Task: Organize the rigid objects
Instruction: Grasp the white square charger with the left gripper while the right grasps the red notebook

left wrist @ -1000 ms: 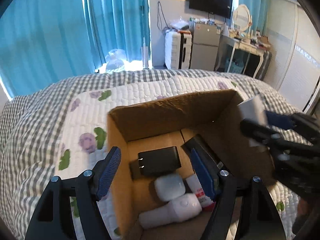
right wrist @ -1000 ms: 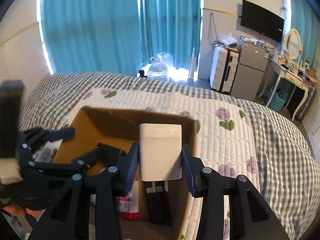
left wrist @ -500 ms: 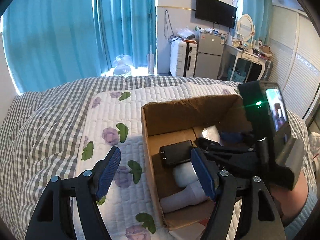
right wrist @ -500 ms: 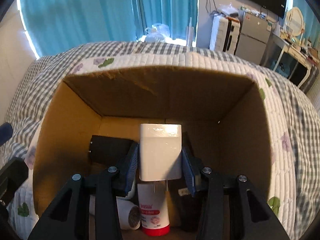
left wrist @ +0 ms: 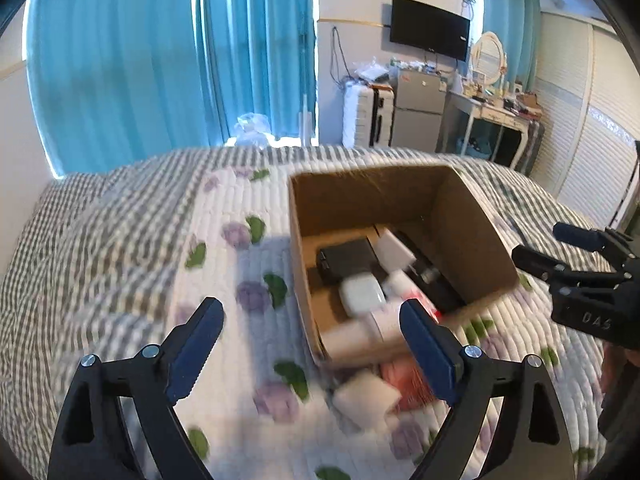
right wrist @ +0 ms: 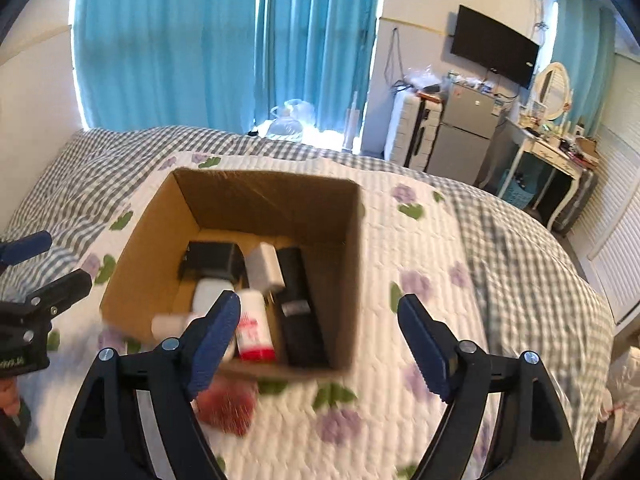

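An open cardboard box (right wrist: 352,240) (left wrist: 472,220) stands on the quilted bed. Inside lie a white charger (right wrist: 264,266) (left wrist: 394,250), a black adapter (right wrist: 212,260) (left wrist: 346,258), a long black device (right wrist: 298,308), a white bottle with a red label (right wrist: 254,324) and a white case (left wrist: 362,294). My right gripper (right wrist: 318,340) is open and empty, above the box's near side. My left gripper (left wrist: 312,344) is open and empty, left of and nearer than the box. A white object (left wrist: 366,394) and a red one (right wrist: 226,406) lie on the quilt before the box.
The floral quilt (right wrist: 420,264) and checked blanket (left wrist: 92,240) cover the bed. Behind it are blue curtains (right wrist: 224,48), a white suitcase (right wrist: 412,132), a small fridge (right wrist: 468,136), a wall TV (right wrist: 494,50) and a dressing table (right wrist: 556,152).
My right gripper let go of the white charger, which now lies in the box, and pulled back and up. My left gripper also drew back to the left.
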A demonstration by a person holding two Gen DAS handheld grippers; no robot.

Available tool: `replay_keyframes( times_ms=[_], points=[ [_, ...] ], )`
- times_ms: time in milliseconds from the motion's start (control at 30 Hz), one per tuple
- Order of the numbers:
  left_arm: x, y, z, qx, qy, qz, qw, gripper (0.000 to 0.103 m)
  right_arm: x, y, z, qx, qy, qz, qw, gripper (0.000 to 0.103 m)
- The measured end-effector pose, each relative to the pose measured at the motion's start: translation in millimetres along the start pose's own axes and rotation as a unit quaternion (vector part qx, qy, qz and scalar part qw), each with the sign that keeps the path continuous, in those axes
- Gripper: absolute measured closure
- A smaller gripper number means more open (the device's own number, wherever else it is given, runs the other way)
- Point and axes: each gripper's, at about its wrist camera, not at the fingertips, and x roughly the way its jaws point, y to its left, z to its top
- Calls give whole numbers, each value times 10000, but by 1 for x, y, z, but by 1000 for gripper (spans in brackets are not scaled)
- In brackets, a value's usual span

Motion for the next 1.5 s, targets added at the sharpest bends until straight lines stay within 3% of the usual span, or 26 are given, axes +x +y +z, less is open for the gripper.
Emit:
replay_keyframes(
  times_ms=[133, 367, 467, 600, 833, 933, 1133, 1267, 1500],
  points=[
    [9, -15, -27, -12, 311, -95, 9995, 11, -11, -3, -28, 121, 7, -44, 9999, 12],
    [64, -40, -71, -192, 1032, -53, 9945, 11, 18, 6, -76, 94, 242, 23, 9997, 11],
    [93, -44, -83, -156, 1282, 148, 9915, 11, 35, 5, -94, 113, 392, 53, 9992, 11],
    [107, -45, -90, -204, 1219, 148, 9922, 11, 60, -1, -110, 307, 730, 103, 9968, 12],
    [121, -50, -94, -92, 1234, 205, 9921, 13, 71, 10, -113, 149, 809, 106, 9966, 12],
    [117, -49, -94, -66, 1192, 41, 9928, 32, 77, 9, -115, 181, 898, 46, 9958, 12],
    [97, -44, -95, 44, 1203, 16, 9927, 32, 67, 7, -117, 262, 769, 32, 9967, 12],
    [71, -32, -94, 130, 892, -44, 9959, 32, 63, 15, -117, 228, 782, 125, 9966, 12],
    [52, -9, -93, 33, 620, 364, 9974, 32, 73, 53, -115, 41, 1014, 549, 9933, 13]
  ],
)
